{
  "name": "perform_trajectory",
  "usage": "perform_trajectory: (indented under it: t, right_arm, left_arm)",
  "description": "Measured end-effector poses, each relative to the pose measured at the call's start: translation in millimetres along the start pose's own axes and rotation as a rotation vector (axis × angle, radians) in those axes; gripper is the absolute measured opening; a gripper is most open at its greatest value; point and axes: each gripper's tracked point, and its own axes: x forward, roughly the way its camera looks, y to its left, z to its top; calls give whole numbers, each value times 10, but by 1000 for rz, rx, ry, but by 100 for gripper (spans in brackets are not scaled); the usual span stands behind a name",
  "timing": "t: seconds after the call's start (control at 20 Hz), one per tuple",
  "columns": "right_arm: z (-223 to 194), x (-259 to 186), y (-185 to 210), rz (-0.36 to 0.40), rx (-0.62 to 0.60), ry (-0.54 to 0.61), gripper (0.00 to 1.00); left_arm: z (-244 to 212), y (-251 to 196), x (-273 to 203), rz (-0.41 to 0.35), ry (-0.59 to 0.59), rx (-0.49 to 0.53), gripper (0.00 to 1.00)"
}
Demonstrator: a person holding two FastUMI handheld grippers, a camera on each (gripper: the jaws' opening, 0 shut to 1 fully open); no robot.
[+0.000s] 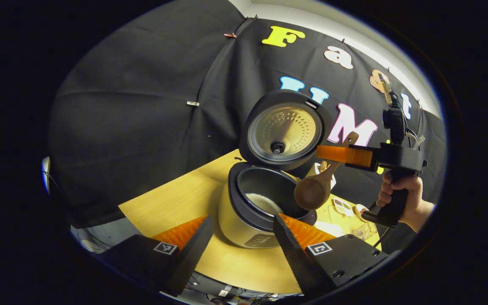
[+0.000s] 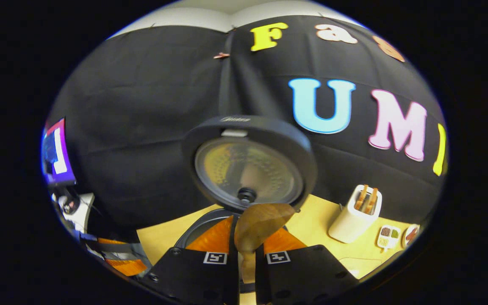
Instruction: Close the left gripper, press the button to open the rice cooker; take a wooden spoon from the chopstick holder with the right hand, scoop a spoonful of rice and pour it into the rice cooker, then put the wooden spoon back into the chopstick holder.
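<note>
We see the right claw (image 2: 246, 254) clamped on the wooden spoon (image 1: 314, 190), bowl hanging over the open rice cooker (image 1: 265, 199); its handle slants up toward that claw. The left claw (image 1: 239, 237) stands open, nearer the cooker; whether rice is in the spoon we cannot tell.

Black cloth wall (image 1: 142, 106), pale wood table (image 1: 176, 199), white ceiling strip (image 2: 227, 10).

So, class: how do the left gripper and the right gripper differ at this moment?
The left gripper is open and empty, fingers spread before the rice cooker; the right gripper is shut on the wooden spoon. The left sits low, the right over the cooker's pot. Both have orange fingers.
</note>
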Motion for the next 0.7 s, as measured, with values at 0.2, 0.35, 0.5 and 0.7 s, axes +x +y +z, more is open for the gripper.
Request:
perform_trajectory:
  t: [0.2, 0.35, 0.5, 0.7]
  right_arm:
    - [110, -451, -819, -152, 126, -41, 19]
    - [63, -890, -1545, -292, 190, -66, 19]
    - [16, -1281, -2235, -421, 265, -90, 19]
    - [-135, -1837, -3006, -577, 401, -125, 19]
  left_arm:
    - [-53, -269, 41, -42, 11, 20, 95]
    - [-143, -504, 91, -90, 38, 57, 95]
    - [-181, -763, 159, -136, 64, 102, 95]
    - [-185, -1092, 255, -177, 77, 149, 95]
